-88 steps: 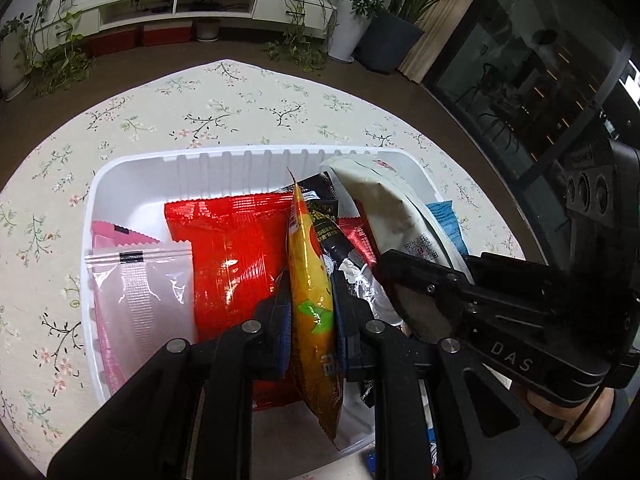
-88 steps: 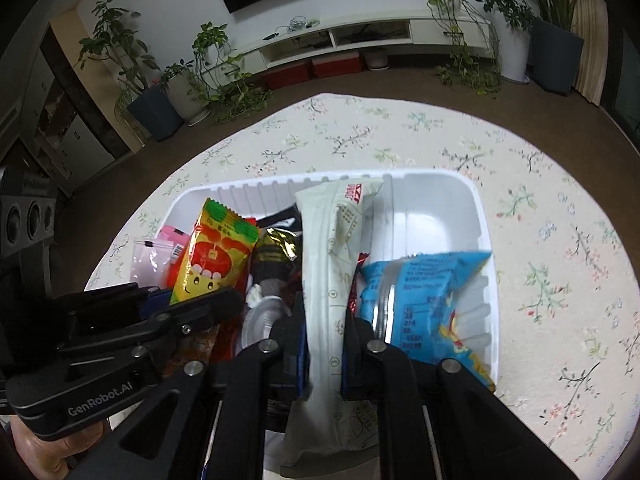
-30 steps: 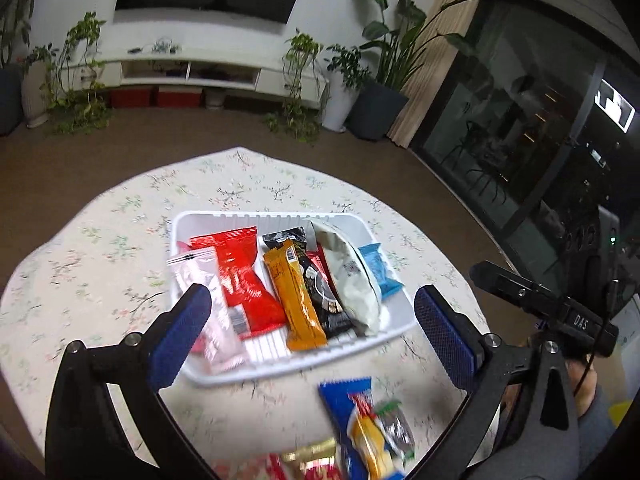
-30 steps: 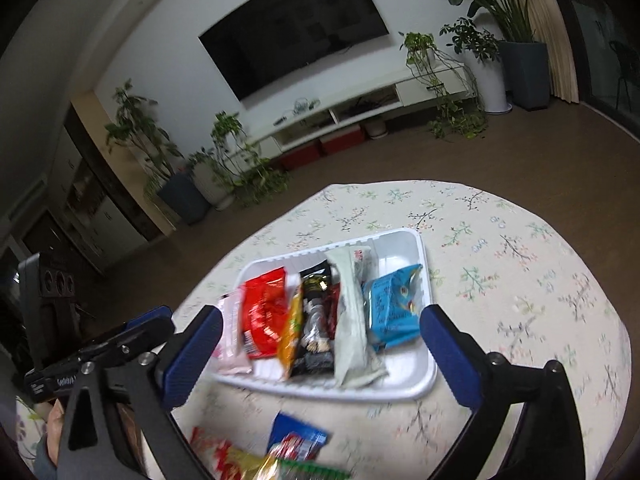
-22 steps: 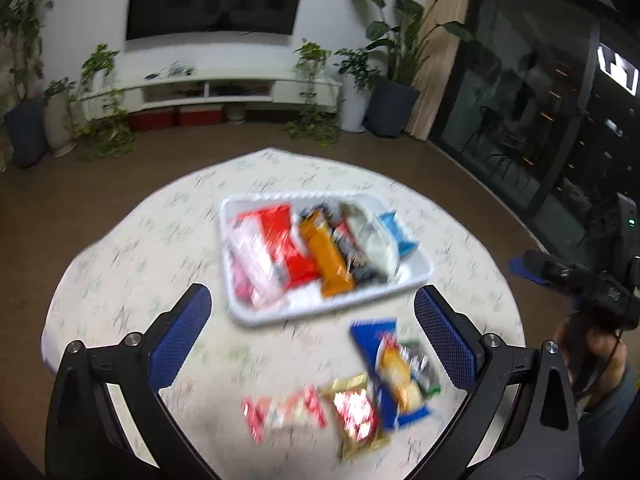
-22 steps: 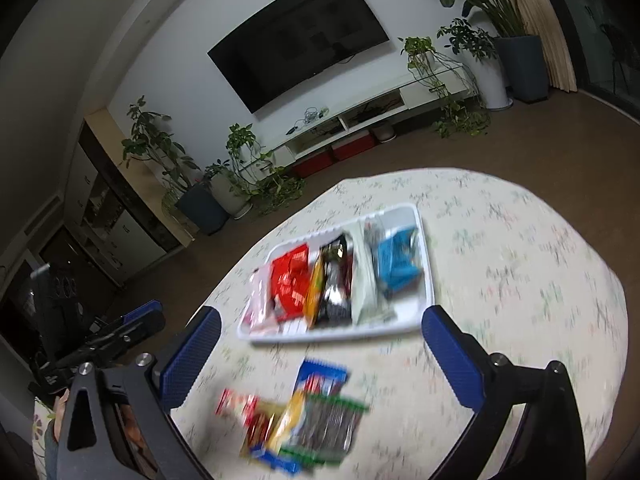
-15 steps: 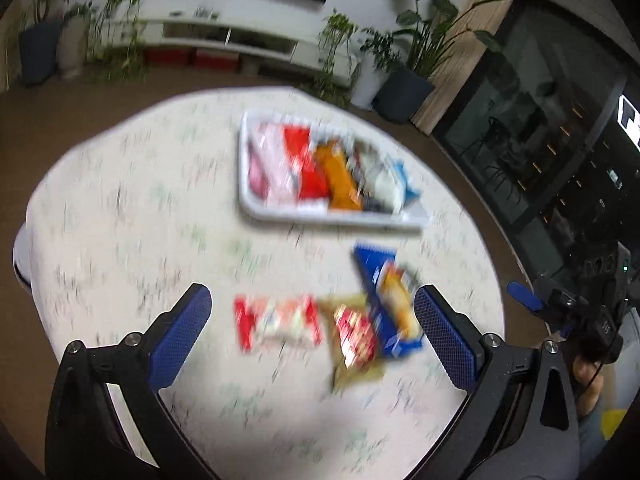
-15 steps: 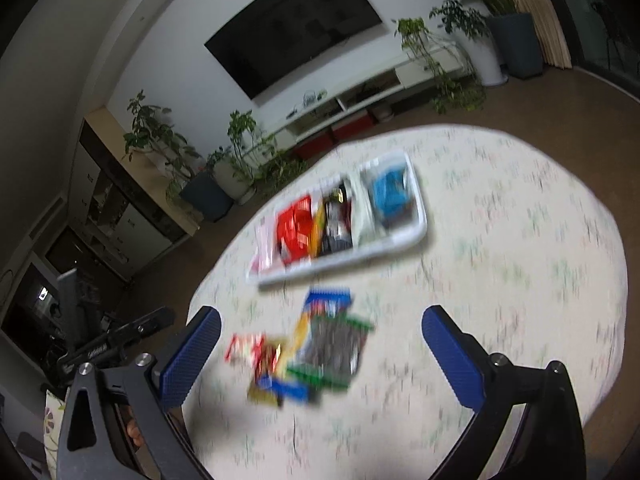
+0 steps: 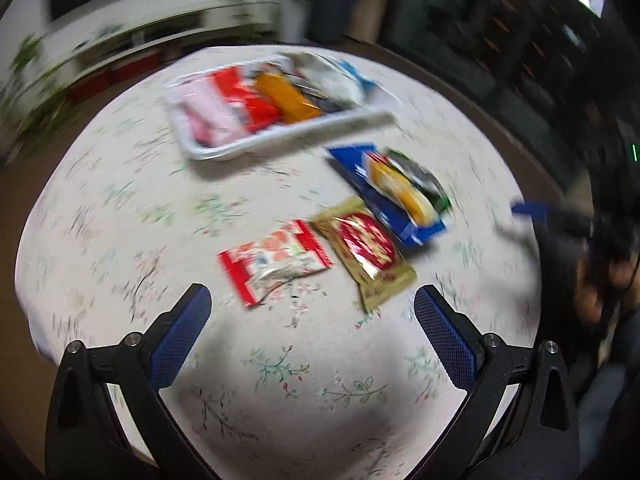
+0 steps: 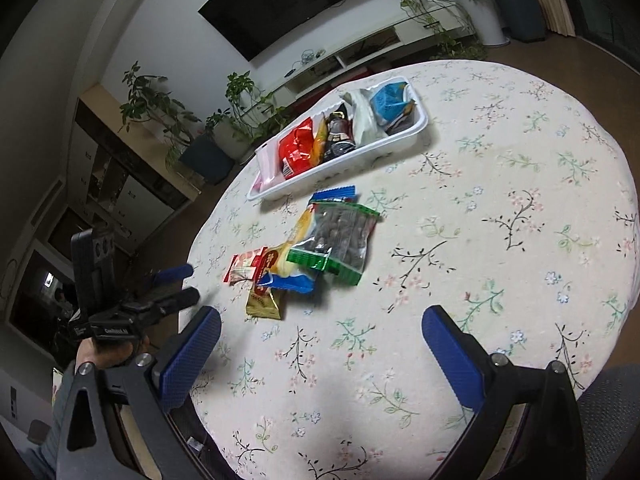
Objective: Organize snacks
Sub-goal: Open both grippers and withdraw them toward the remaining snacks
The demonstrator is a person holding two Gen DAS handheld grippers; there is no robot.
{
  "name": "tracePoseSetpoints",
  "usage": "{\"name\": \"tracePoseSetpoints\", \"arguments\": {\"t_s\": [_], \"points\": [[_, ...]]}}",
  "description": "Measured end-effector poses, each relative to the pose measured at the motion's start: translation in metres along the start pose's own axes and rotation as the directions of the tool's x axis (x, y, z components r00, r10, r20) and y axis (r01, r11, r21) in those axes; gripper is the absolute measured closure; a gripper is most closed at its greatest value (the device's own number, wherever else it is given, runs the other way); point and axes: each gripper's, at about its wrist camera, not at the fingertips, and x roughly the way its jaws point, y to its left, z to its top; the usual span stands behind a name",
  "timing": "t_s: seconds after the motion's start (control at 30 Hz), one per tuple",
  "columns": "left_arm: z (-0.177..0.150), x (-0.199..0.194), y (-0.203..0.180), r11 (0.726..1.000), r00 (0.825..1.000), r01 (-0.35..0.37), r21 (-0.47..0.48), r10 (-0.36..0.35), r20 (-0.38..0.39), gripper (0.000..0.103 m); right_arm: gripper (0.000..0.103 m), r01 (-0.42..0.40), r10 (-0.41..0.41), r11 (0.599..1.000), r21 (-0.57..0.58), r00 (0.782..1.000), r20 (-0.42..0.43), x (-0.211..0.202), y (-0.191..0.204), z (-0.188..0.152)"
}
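With both the left gripper (image 9: 307, 312) and right gripper (image 10: 320, 332) spread and empty, we're between picks: tray (image 10: 394, 141) is part-filled at table's far edge, next grab from loose snack pile (image 10: 320, 248) mid-table.

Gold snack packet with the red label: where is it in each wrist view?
Left wrist: gold packet, centre, right of the red-and-white packet.
Right wrist: gold packet, lower left, nearest end of the loose pile.
Shared landmark: white tray beyond it.
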Motion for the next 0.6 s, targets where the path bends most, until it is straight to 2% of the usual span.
{"name": "tracePoseSetpoints", "arguments": {"t_s": [0.13,0.27,0.37,0.5,0.6], "points": [[0.013,0.019,-0.01,0.984,0.996,-0.024,0.178,0.039,-0.079,0.0,0.0,-0.003,0.003,1.0,-0.005,1.0,-0.012,0.002,0.001,-0.001],[0.025,0.032,-0.01,0.964,0.991,0.014,0.265,0.021,-0.13,0.001,0.0,-0.004,0.004,1.0,-0.008,1.0,-0.021,0.003,0.0,-0.001],[0.034,0.048,-0.01,0.943,0.979,0.045,0.33,0.024,-0.203,0.003,0.0,-0.007,0.007,1.0,-0.011,1.0,-0.03,0.005,0.0,-0.001],[0.045,0.064,0.0,0.937,0.961,0.08,0.339,0.017,-0.275,0.02,0.001,-0.013,0.012,1.0,-0.015,0.999,-0.041,0.008,0.0,-0.001],[0.05,0.075,0.009,0.937,0.948,0.085,0.34,0.028,-0.316,0.037,0.002,-0.015,0.013,0.999,-0.028,0.999,-0.047,0.009,0.001,-0.002]]}}
